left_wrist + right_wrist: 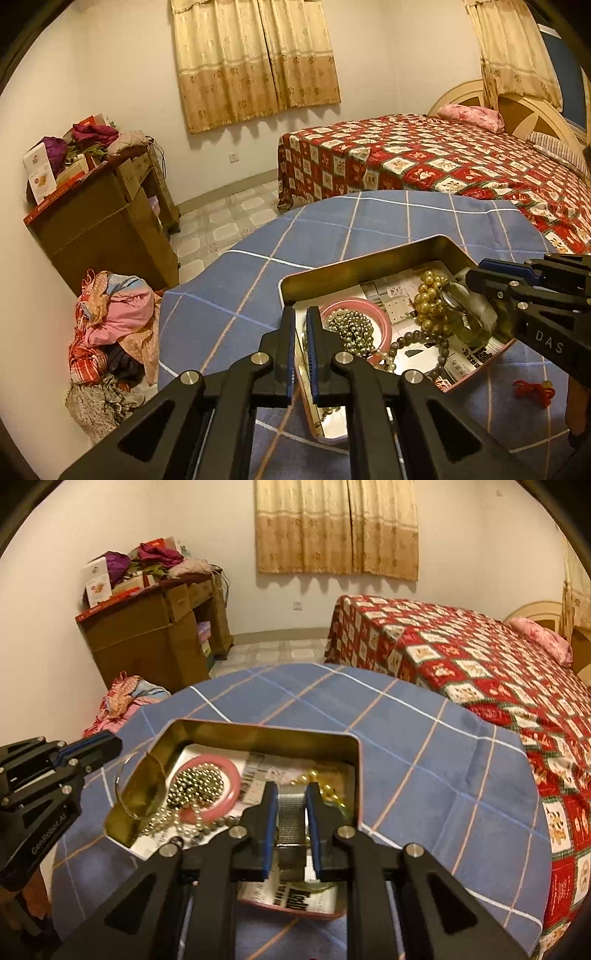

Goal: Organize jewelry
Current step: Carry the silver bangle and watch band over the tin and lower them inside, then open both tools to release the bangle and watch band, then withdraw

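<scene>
At the left edge of the tin, which is sitting on the blue-checked table, the left tongs are pinching together on the tin's wall and steadying it. Inside, from left to right, a pink bangle ringing silvery beads, dark beads and gold beads are already lying gathered. On the right, the right tongs are clamping a mesh watch strap over the tin, so the sorting is looking nearly finished, though a red cord is lying outside near the table's right edge.

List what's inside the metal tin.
Inside the metal tin: a pink bangle around silver beads, gold beads, dark beads, and printed paper. The right gripper, clamping a mesh watch band, hides the rest.
</scene>
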The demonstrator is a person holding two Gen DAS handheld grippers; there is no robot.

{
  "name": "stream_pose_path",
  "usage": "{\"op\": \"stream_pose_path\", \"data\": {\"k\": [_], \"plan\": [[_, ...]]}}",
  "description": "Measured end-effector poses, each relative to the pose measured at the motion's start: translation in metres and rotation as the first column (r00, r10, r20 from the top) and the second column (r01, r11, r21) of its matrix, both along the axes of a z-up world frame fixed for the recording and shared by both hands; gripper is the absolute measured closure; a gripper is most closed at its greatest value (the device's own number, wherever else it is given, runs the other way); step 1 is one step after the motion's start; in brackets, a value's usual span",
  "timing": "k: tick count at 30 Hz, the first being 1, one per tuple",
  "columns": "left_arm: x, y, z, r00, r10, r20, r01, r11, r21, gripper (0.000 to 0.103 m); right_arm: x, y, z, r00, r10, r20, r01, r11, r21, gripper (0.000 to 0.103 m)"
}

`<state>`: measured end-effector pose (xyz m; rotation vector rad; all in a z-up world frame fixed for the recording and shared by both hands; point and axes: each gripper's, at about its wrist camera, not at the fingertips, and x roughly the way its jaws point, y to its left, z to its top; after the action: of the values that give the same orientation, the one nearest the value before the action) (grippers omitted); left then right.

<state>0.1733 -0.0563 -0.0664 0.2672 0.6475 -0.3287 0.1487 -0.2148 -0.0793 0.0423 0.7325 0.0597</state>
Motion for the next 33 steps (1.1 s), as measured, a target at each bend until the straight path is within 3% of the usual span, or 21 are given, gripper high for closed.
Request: {"op": "stream_pose_path", "data": {"k": [1,3,4,5,6,7,33], "plan": [[0.001,0.0,-0.001,1.0,0.001,-0.005,-0.001,1.0,0.003,0.095,-0.002,-0.001,0.0,1.0,-0.005,0.002,0.005,1.0,-0.008,0.08],[0.001,0.0,-0.004,1.0,0.016,-0.003,-0.016,1.0,0.022,0.088,-0.004,0.0,0.0,1.0,-0.013,0.003,0.013,1.0,-0.015,0.064],[0.001,0.0,-0.005,1.0,0.024,-0.002,-0.024,0.999,0.028,0.072,-0.006,-0.001,0.001,1.0,-0.018,0.007,0.018,1.0,-0.019,0.06],[0.0,0.002,-0.006,0.999,0.034,0.004,-0.034,0.999,0.029,0.047,-0.009,-0.001,0.001,1.0,-0.023,0.012,0.024,0.999,-0.026,0.052],[-0.002,0.004,-0.005,0.999,0.046,0.017,-0.046,0.999,0.024,0.034,-0.012,0.0,0.002,1.0,-0.025,0.016,0.026,0.999,-0.035,0.05],[-0.004,0.006,-0.005,0.998,0.051,0.029,-0.051,0.999,0.015,0.028,-0.014,0.0,0.001,1.0,-0.025,0.017,0.026,0.999,-0.044,0.05],[-0.01,0.019,-0.013,0.995,0.1,0.009,-0.101,0.994,0.031,0.028,-0.027,-0.004,0.0,0.998,-0.051,0.029,0.052,0.998,-0.046,0.042]]}}
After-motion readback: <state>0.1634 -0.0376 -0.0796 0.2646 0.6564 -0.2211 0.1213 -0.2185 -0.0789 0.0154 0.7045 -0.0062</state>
